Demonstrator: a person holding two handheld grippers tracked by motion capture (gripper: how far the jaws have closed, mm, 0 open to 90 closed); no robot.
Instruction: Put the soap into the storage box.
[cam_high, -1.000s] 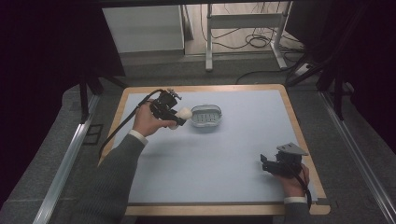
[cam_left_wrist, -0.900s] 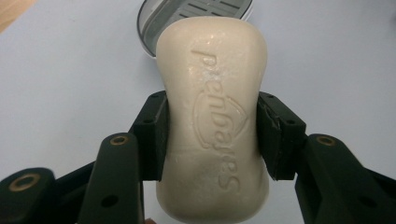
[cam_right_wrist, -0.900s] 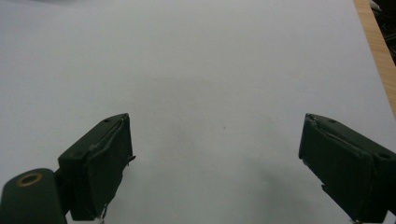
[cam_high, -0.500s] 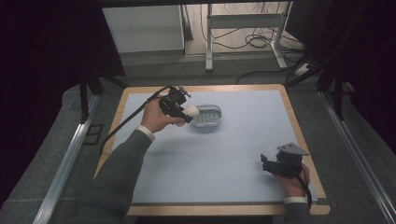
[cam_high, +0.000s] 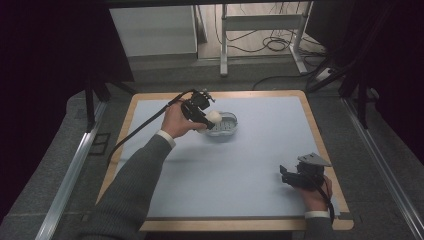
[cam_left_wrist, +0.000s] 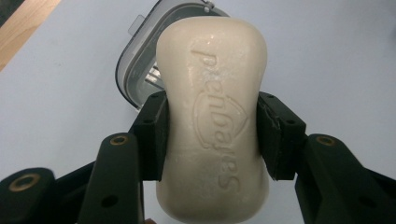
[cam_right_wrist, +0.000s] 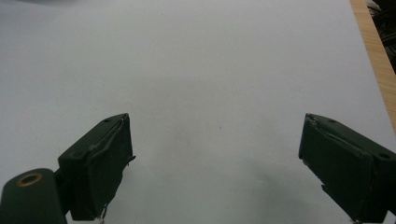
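So the left gripper (cam_left_wrist: 212, 135) has a bar of soap (cam_left_wrist: 214, 116) clamped between its pads, squeezing it right at the narrow waist of the bar. The soap is cream-coloured with some lettering pressed into the face, and in the left gripper view it sticks out well past the jaws on both ends. Behind it there's a grey soap dish (cam_left_wrist: 140, 70) sitting on the table, rounded corners, with something ridged inside. In the high view the soap (cam_high: 214, 117) is up in the air right at the near left edge of the dish (cam_high: 227, 127), towards the far side of the table (cam_high: 225, 170), which has a pale blue mat and a wooden rim. Can't tell if the bar is touching the dish

The right gripper (cam_high: 286, 175) is well apart from all that, down at the near right corner with the hand low by the table edge. Its jaws are spread wide with nothing between them, and the right gripper view has just bare blue mat (cam_right_wrist: 210, 84) in the gap and a strip of wooden rim at the right
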